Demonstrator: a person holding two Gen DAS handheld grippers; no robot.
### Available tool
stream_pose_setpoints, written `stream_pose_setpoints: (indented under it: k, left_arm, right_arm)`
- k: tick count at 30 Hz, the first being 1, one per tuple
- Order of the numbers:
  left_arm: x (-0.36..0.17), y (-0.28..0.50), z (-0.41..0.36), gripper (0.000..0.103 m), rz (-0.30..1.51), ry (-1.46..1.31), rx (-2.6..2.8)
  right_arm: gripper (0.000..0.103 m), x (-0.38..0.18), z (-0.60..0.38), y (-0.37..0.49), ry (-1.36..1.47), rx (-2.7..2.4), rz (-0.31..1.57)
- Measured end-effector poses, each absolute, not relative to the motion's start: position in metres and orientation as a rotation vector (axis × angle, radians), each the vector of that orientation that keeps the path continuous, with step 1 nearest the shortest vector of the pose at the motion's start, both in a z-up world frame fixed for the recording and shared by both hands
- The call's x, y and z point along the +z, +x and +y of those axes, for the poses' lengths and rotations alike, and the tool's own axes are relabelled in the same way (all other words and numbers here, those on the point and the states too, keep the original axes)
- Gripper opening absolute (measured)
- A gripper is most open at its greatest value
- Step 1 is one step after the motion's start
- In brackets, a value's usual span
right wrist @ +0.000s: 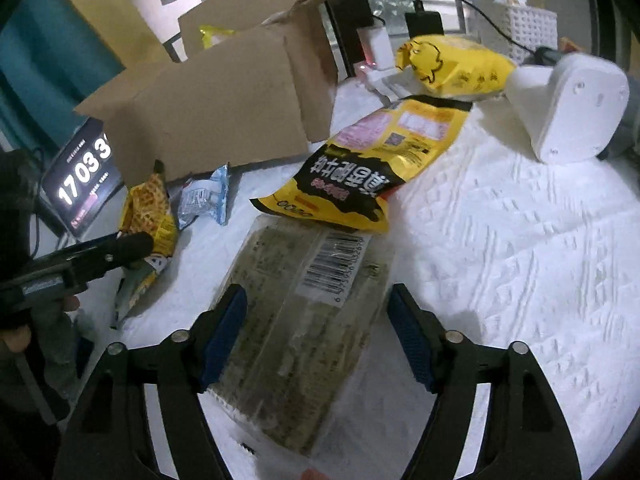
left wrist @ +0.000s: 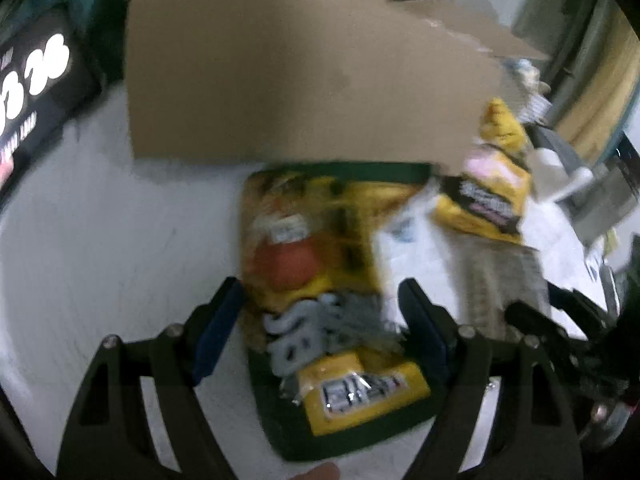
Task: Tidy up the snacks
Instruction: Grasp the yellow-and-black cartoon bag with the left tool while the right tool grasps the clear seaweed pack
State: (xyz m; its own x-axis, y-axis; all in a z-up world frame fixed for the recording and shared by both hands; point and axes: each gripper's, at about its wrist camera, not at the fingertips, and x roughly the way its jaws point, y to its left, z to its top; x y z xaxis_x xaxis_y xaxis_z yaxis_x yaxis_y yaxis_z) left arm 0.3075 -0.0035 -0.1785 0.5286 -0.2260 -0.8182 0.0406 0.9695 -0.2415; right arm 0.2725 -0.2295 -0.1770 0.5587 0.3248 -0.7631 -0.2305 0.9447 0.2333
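Clock display point(right wrist: 82, 182) left; white device point(right wrist: 568, 108) right; white cloth point(right wrist: 520, 240).

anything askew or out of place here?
Yes. The cardboard box lies tipped on its side, flaps open. Snack packs are strewn over the white cloth: the yellow-black bag overlaps the clear barcoded pack. No spill visible.

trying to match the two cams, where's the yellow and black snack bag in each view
Left wrist: yellow and black bag right of centre, blurred, lying on the pale clear pack, just below the cardboard box's right corner.
Right wrist: same bag at centre, lying flat, its lower edge over the barcode pack, right of the box.
Shared landmark: the cardboard box, behind the bag in both.
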Motion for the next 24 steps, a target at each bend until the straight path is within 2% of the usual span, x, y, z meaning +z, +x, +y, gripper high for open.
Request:
stream_pose_setpoints:
  k: [4, 8, 9, 10, 13, 15, 17, 20, 24]
  left_arm:
    - [-0.18, 0.306, -0.013, 0.082, 0.985, -0.112, -0.149]
    - [-0.182, 0.301, -0.025, 0.081, 0.962, -0.028, -0.165]
    - [-0.182, 0.299, -0.027, 0.073, 0.956, -0.011, -0.173]
    - [-0.181, 0.299, -0.027, 0.062, 0.953, -0.004, -0.176]
    - [-0.178, 0.295, -0.027, 0.046, 0.955, -0.009, -0.205]
    - [-0.176, 0.291, -0.024, 0.04, 0.96, -0.029, -0.224]
    - [-0.175, 0.284, -0.024, 0.037, 0.958, -0.026, -0.235]
    - [-0.169, 0.274, -0.024, 0.035, 0.946, -0.015, -0.244]
    - [-0.157, 0.265, -0.021, 0.035, 0.917, -0.014, -0.242]
  right_arm:
    - [0.084, -0.179, -0.222, 0.275, 0.067, 0.33, 0.926]
    - [0.08, -0.179, -0.22, 0.273, 0.056, 0.331, 0.923]
    - [0.078, -0.179, -0.219, 0.272, 0.053, 0.337, 0.92]
    - [0.074, -0.179, -0.219, 0.272, 0.056, 0.35, 0.919]
    - [0.063, -0.178, -0.217, 0.268, 0.057, 0.362, 0.903]
    - [0.054, -0.175, -0.214, 0.264, 0.061, 0.377, 0.89]
    - [0.043, -0.172, -0.209, 0.26, 0.057, 0.398, 0.873]
    - [0.032, -0.162, -0.204, 0.255, 0.038, 0.427, 0.843]
    - [0.026, -0.15, -0.203, 0.253, 0.031, 0.443, 0.822]
